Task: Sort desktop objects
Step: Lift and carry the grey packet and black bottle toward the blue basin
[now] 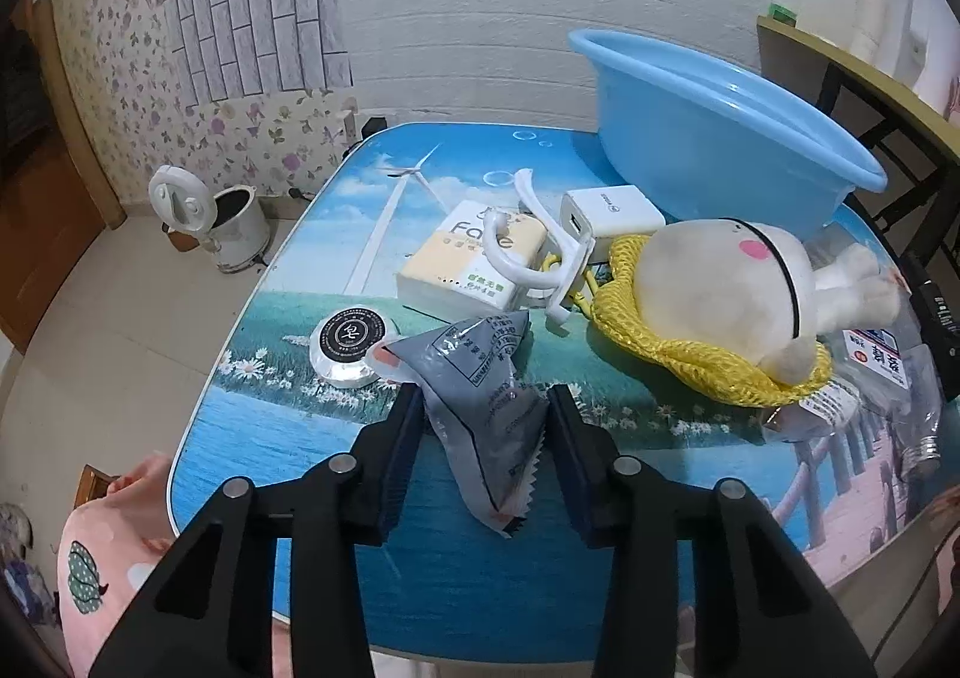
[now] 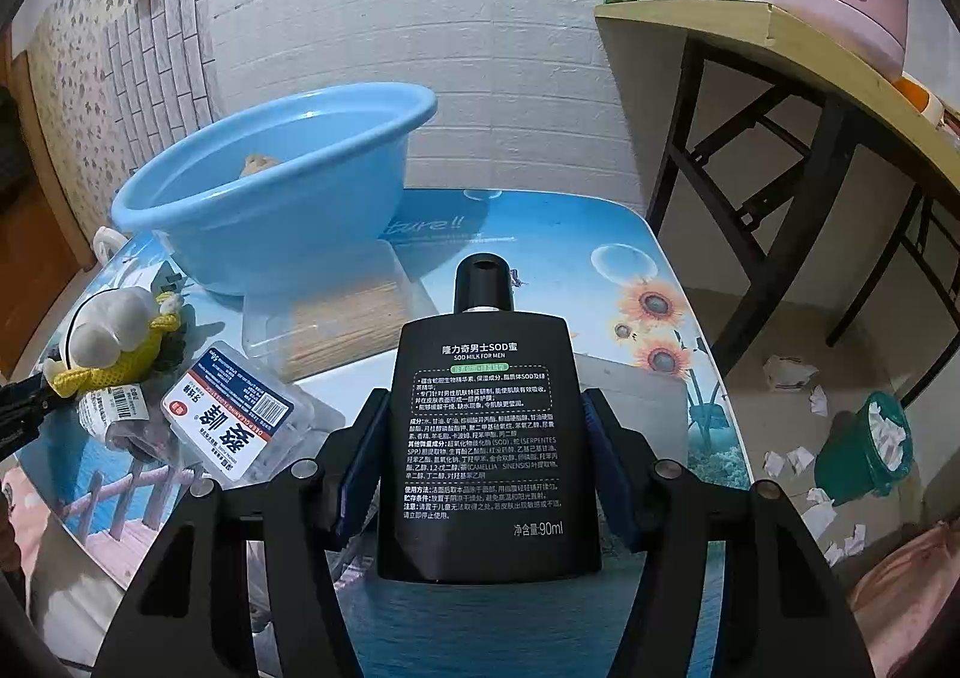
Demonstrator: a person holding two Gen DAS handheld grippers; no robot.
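On a picture-printed tabletop (image 1: 288,438), two grippers each hold one item, with a blue basin (image 1: 708,138) at the far edge, probably where sorted things go.

Left gripper (image 1: 486,408): its fingers (image 1: 402,438) are nearly closed, pinching a grey foil packet (image 1: 486,378) that lies on the tabletop, likely so it can be lifted. Right gripper (image 2: 483,426): its fingers (image 2: 360,456) are about half open, clamped on both sides of a black lotion bottle (image 2: 486,438), cap pointing away. Unsorted things lie between packet and basin: tissue pack (image 1: 462,264), white charger (image 1: 612,210), plush toy (image 1: 720,294) on yellow netting.
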